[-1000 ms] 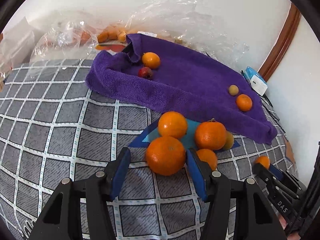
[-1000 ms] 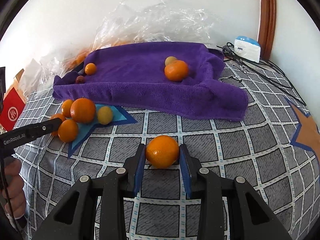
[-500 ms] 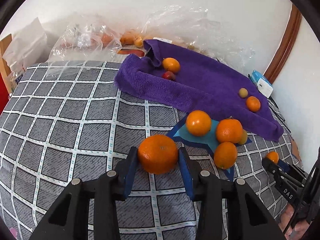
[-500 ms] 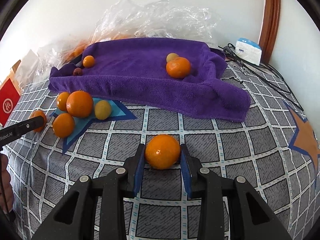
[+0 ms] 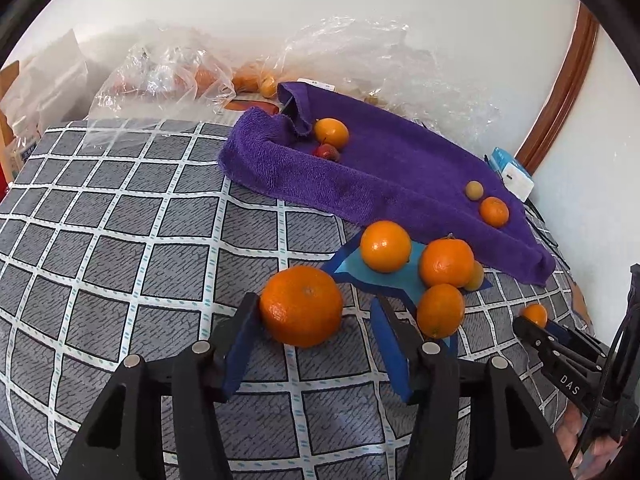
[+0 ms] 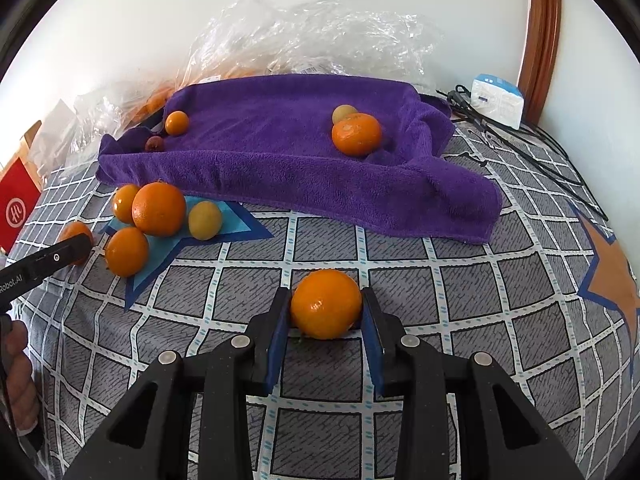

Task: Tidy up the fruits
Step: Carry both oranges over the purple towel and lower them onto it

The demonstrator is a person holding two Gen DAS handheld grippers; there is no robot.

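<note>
My left gripper (image 5: 316, 312) is open. A large orange (image 5: 302, 306) rests on the checked cloth between its fingers, against the left finger and apart from the right one. My right gripper (image 6: 325, 306) is shut on another orange (image 6: 326, 304). Three oranges (image 5: 446, 262) and a small yellow fruit (image 6: 205, 220) sit on a blue star patch (image 6: 240, 226). A purple towel (image 6: 280, 152) holds an orange (image 6: 356, 134), a small orange (image 6: 177, 123), a yellow fruit (image 5: 474, 191) and a red fruit (image 5: 327, 152).
Crumpled clear plastic bags (image 5: 160, 76) with more fruit lie along the back wall. A white box (image 6: 498, 100) and black cables (image 6: 552, 152) sit at the back right. A red carton (image 6: 18, 204) stands at the left edge. The wall is close behind.
My left gripper closed on the large orange, carried it left off the star patch, and has now opened, leaving it on the cloth. My right gripper kept its orange with little movement.
</note>
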